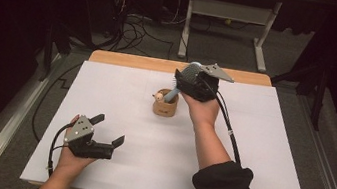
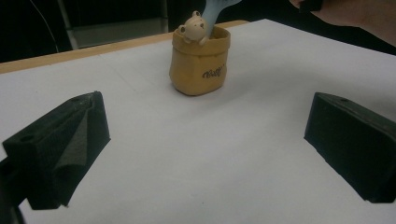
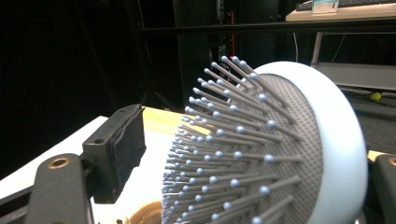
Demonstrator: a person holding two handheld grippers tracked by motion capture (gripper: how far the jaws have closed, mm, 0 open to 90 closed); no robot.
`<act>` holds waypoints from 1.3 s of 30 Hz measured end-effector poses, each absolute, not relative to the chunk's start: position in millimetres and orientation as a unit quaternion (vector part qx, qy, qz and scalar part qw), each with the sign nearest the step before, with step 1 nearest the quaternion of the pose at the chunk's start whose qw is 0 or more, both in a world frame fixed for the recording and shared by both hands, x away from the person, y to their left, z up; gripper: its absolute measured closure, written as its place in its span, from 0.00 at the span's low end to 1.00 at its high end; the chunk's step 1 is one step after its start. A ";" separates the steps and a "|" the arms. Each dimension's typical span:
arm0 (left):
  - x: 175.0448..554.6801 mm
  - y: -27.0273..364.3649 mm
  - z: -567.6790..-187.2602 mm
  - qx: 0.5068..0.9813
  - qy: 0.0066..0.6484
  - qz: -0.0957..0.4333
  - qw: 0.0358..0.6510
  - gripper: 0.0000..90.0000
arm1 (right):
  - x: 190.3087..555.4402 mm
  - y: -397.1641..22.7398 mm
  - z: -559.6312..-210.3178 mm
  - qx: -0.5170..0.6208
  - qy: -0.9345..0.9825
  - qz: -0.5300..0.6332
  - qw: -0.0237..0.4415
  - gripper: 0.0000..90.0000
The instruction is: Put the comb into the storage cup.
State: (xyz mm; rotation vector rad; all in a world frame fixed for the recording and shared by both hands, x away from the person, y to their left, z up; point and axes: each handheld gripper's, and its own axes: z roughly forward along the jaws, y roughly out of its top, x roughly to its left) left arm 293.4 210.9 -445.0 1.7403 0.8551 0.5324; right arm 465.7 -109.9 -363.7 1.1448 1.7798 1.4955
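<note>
A tan sack-shaped cup [image 1: 165, 105] with a small bear figure [image 2: 194, 29] at its rim stands on the white sheet [image 1: 261, 138] near the table's middle back. A hairbrush [image 1: 190, 72] with a pale blue handle [image 2: 215, 11] stands in the cup [image 2: 198, 70], head up and leaning right. My right gripper [image 1: 184, 76] is open around the brush head [image 3: 280, 149]: the left pad [image 3: 121, 140] stands apart from the bristle tips, and the other jaw sits by the head's back. My left gripper [image 1: 109, 129] rests open at the front left, empty [image 2: 205, 140], pointing at the cup.
The sheet covers a wooden table whose edge [image 1: 136, 61] shows at the back. Beyond it stand a white desk frame [image 1: 229, 12] and tangled floor cables [image 1: 135, 31]. Metal rails [image 1: 3, 135] run along both sides of the table.
</note>
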 end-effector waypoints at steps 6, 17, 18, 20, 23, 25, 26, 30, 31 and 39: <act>292.9 210.8 -444.6 0.730 0.359 0.225 0.537 0.01 | 464.7 -114.0 -365.3 0.430 0.662 0.552 0.270 0.21; 292.9 210.7 -444.5 0.731 0.356 0.221 0.538 0.01 | 464.1 -118.8 -367.6 0.436 0.664 0.544 0.268 0.17; 292.9 210.7 -444.5 0.731 0.356 0.222 0.538 0.01 | 463.9 -119.3 -368.1 0.436 0.664 0.544 0.269 0.17; 292.9 210.6 -444.5 0.731 0.356 0.221 0.538 0.01 | 463.4 -120.2 -369.1 0.436 0.665 0.544 0.268 0.17; 292.8 210.3 -444.6 0.732 0.355 0.221 0.539 0.01 | 462.4 -121.5 -370.4 0.436 0.667 0.542 0.267 0.16; 292.8 210.1 -444.6 0.731 0.355 0.221 0.539 0.01 | 462.1 -122.6 -371.2 0.436 0.667 0.542 0.267 0.15; 292.8 210.1 -444.5 0.732 0.355 0.220 0.538 0.01 | 462.1 -123.2 -371.7 0.436 0.668 0.541 0.266 0.15; 292.9 209.8 -444.7 0.732 0.355 0.220 0.539 0.01 | 461.1 -125.4 -372.6 0.436 0.668 0.541 0.266 0.15; 292.9 209.7 -444.7 0.732 0.355 0.220 0.539 0.01 | 460.9 -125.8 -372.5 0.436 0.668 0.541 0.267 0.15; 293.0 210.0 -444.7 0.732 0.356 0.220 0.538 0.01 | 459.6 -126.7 -371.6 0.435 0.669 0.541 0.268 0.12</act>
